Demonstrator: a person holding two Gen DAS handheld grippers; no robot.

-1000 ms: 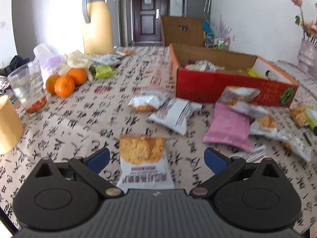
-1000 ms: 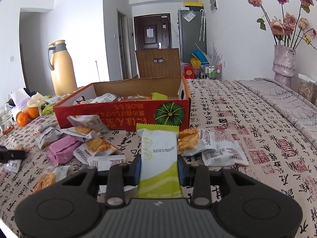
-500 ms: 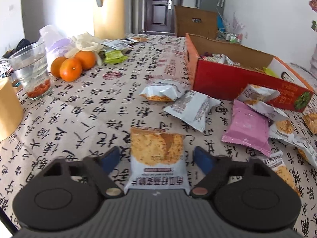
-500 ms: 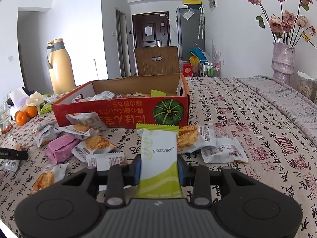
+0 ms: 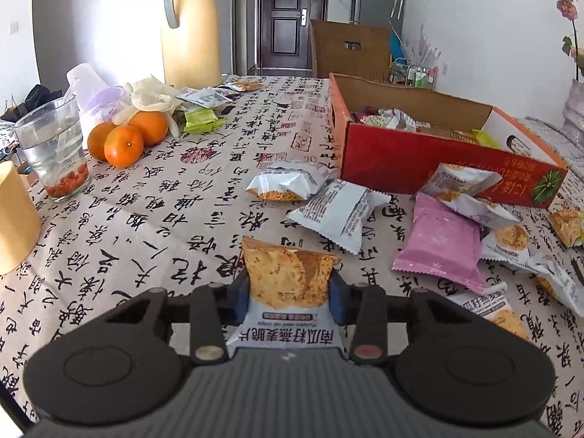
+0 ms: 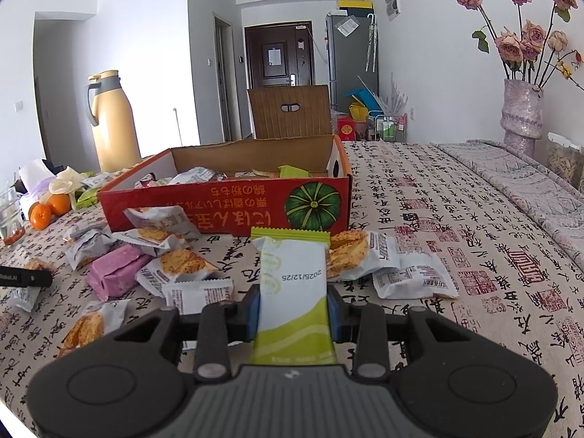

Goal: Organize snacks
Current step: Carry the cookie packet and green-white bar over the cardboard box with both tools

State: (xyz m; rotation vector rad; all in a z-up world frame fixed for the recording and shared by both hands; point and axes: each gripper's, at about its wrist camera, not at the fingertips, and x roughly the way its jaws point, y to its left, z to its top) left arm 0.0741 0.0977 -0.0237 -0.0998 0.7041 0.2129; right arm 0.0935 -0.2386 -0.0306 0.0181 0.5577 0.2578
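Note:
A crisp packet [image 5: 288, 277] with an orange top and white bottom sits between the blue pads of my left gripper [image 5: 288, 292]. The jaws are closing and the pads press its crumpled sides. My right gripper [image 6: 292, 310] is shut on a green and white snack packet [image 6: 292, 281], held upright in front of the red cardboard box [image 6: 226, 208]. In the left wrist view the box [image 5: 419, 160] lies at the right with snacks inside. Several loose packets [image 5: 335, 211] and a pink packet [image 5: 441, 252] lie on the patterned tablecloth before it.
Oranges [image 5: 124, 142], a glass [image 5: 54, 153] and a yellow thermos [image 5: 189, 29] stand on the table's left side. A yellow cylinder [image 5: 14, 219] sits at the left edge. A vase of flowers [image 6: 522, 113] stands far right. A chair back [image 6: 292, 113] rises behind the box.
The left gripper's jaws have come in from wide open onto the crisp packet, which now stands crumpled between the pads. The right gripper and its green packet have not moved.

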